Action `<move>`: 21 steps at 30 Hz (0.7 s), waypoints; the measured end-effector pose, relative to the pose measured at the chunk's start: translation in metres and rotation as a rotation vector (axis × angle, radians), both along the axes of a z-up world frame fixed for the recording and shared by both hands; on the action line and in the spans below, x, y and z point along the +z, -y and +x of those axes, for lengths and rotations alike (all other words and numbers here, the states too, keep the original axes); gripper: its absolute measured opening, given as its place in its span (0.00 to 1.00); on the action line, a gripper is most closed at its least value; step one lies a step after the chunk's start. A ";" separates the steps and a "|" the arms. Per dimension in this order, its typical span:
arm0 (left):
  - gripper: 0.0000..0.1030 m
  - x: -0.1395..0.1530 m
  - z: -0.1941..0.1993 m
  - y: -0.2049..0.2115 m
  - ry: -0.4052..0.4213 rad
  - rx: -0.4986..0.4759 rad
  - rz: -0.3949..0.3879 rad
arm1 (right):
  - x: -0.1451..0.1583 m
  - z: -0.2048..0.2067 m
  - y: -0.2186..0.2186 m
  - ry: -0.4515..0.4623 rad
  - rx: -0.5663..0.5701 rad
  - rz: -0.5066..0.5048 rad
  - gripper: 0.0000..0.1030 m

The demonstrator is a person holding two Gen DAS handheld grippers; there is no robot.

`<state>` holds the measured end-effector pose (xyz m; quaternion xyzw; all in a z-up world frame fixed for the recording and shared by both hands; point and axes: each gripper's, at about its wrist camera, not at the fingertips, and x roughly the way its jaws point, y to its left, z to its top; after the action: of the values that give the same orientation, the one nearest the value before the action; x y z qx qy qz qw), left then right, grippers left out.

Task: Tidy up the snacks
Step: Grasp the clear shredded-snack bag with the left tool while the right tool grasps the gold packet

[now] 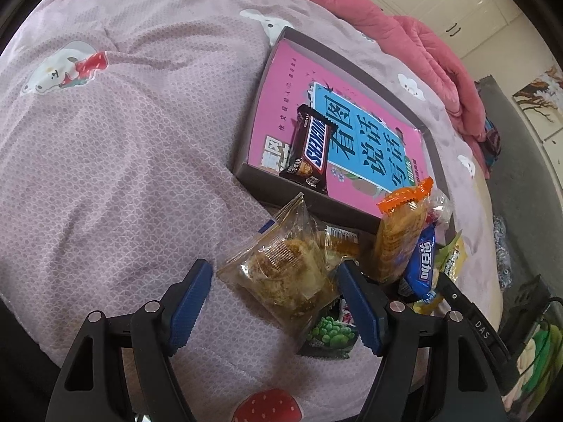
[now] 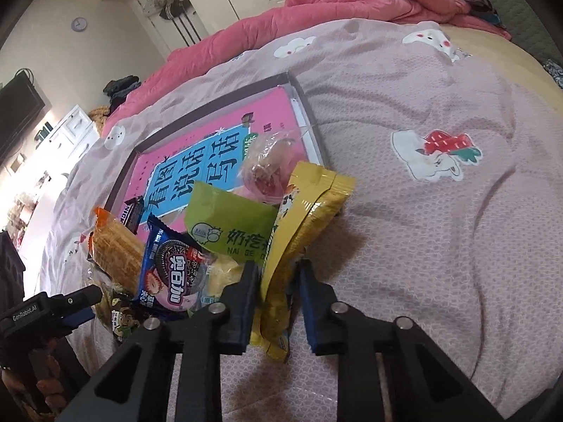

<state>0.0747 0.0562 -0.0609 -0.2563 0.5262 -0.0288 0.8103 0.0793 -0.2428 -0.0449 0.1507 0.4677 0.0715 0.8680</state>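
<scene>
Bed [image 2: 440, 211], pink quilt [image 2: 334, 3], white wardrobes [image 1: 440, 3], wall clock [image 2: 78, 24].

Two close wrist views, seemingly from opposite sides, sharing the tray [image 1: 436, 147] [image 2: 309, 112].

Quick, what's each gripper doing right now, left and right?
Left gripper: open around the clear-wrapped pastry, not clamped.
Right gripper: closed on the yellow snack packet.

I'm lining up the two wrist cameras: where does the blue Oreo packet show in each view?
Left wrist view: the blue Oreo packet stands lower right, right of the orange-topped wafer pack, beyond the left hand-held gripper.
Right wrist view: the packet is lower left, left of the right hand-held gripper.
Shared landmark: the pink book in the dark tray, behind the snack pile.
</scene>
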 end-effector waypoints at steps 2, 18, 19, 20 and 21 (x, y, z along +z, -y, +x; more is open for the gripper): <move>0.74 -0.001 0.001 0.000 0.001 0.008 -0.009 | 0.001 0.000 0.000 0.005 0.003 -0.001 0.19; 0.72 -0.012 0.007 0.003 -0.073 0.106 -0.024 | 0.005 0.002 -0.007 0.035 0.019 -0.053 0.16; 0.71 -0.012 0.007 0.004 -0.070 0.103 -0.015 | 0.005 0.002 -0.007 0.036 0.018 -0.051 0.16; 0.69 -0.012 0.006 0.005 -0.066 0.102 -0.007 | 0.005 0.002 -0.007 0.036 0.018 -0.051 0.16; 0.67 -0.012 0.006 0.004 -0.063 0.102 -0.006 | 0.005 0.002 -0.007 0.037 0.015 -0.051 0.16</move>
<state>0.0804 0.0521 -0.0732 -0.2858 0.5374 0.0191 0.7932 0.0812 -0.2360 -0.0398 0.1234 0.4543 0.0689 0.8796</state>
